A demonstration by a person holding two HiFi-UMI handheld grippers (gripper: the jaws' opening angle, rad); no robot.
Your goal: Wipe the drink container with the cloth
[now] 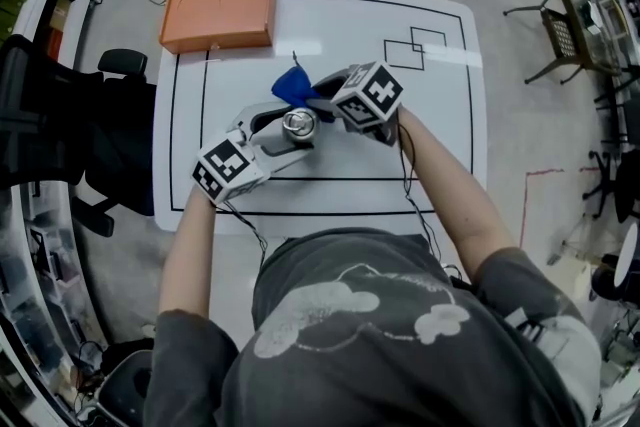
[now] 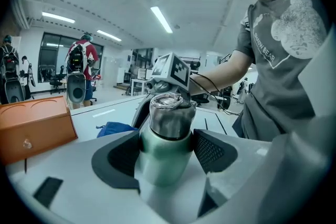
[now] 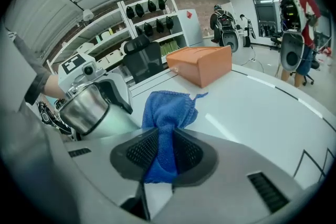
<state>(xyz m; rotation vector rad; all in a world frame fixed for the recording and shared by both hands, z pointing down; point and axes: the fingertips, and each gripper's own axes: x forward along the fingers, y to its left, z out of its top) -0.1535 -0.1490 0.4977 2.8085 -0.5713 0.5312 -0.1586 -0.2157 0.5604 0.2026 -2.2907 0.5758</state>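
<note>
The left gripper (image 2: 167,155) is clamping a drink container with a pale green body and a brushed steel cap (image 2: 169,128). Its two dark padded jaws are pressing against opposite sides of the green body just under the cap, and the cap is sticking up above them. The right gripper (image 3: 165,152) is pinching a blue microfibre cloth (image 3: 168,113). Its jaws are closing tight on a bunched fold, and the loose end is flaring out beyond the tips. A flat orange rectangular box (image 1: 218,13) is lying at a far corner of the white table with black marked lines (image 1: 440,155). The container is sitting well apart from that box, on the person's side of it, over the middle of the table with its cap facing up toward the head view. Whether its base is resting on the table cannot be told. The cloth is hanging between the box and the container, just beside the container on the side nearer the box; whether the two are touching is not clear. The left gripper is reaching in from the side of the container away from the box. The right gripper is coming in from the person's right, farther from the box than the cloth it is holding.
</note>
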